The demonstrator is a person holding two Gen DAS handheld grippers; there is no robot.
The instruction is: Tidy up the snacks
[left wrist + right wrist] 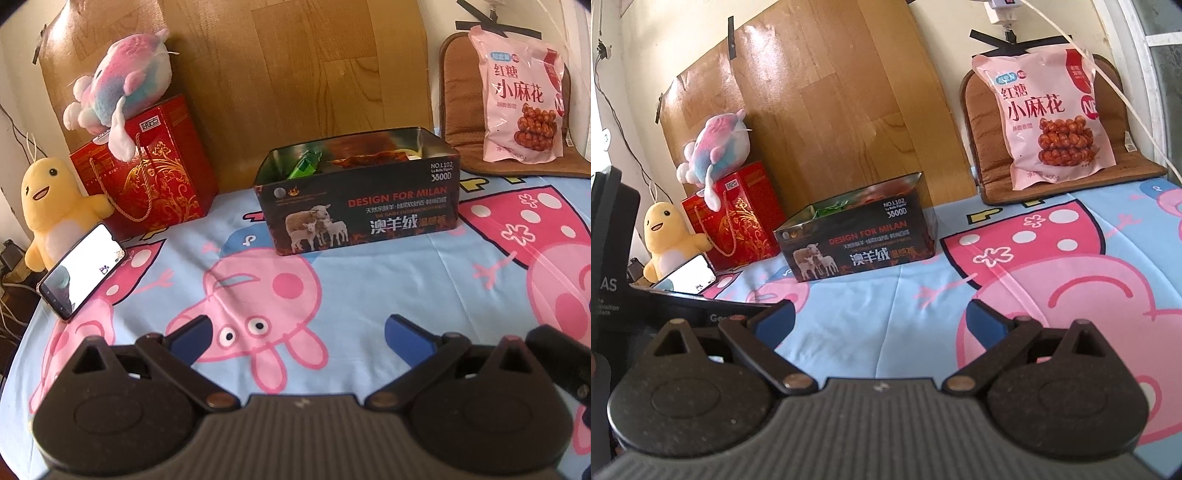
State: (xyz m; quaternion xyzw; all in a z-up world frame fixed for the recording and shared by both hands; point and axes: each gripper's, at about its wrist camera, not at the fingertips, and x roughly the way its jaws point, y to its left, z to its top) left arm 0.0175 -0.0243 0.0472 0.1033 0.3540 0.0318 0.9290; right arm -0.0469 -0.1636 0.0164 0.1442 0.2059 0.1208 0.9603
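Note:
A dark open tin box [358, 218] [857, 243] printed with sheep stands on the cartoon-pig cloth, with a green packet [304, 166] and brownish snacks inside. A pink snack bag [521, 92] [1052, 118] leans upright on a brown cushion [461, 92] [982, 122] at the back right. My left gripper [297, 338] hovers open over the cloth, well in front of the box, nothing between its blue pads. My right gripper [882, 321] is also open and empty, in front and to the right of the box.
A red gift bag [155, 173] [738, 218] with a pink-blue plush [122, 85] [716, 147] on top stands left of the box. A yellow plush [55, 206] [668, 236] and a propped phone [81, 269] [687, 277] sit at the left edge. A wooden board [295, 74] backs the table.

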